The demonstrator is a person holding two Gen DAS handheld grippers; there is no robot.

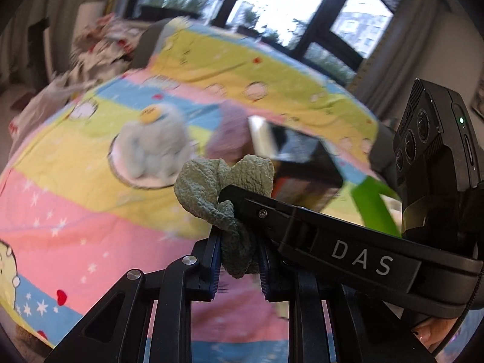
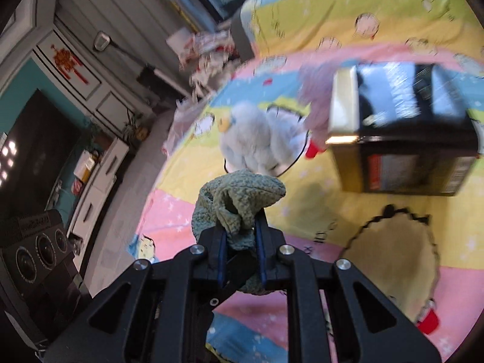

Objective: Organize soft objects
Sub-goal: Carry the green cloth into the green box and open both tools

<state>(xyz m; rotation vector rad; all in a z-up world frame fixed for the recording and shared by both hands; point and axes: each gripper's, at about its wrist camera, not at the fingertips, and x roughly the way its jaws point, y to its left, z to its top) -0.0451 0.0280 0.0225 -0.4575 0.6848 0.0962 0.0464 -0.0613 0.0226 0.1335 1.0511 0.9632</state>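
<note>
Both tools pinch one green knitted cloth (image 1: 230,187) above the bed (image 1: 90,205). The left tool (image 1: 239,260) clamps its lower fold; the right tool (image 2: 242,242) grips its bunched end, crossing in from four o'clock in the left view. A white plush toy (image 2: 260,139) lies at twelve o'clock, a dark box (image 2: 408,139) at two.

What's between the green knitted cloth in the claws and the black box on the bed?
Nothing visible: the green knitted cloth has only bare striped bedspread between it and the black box.
</note>
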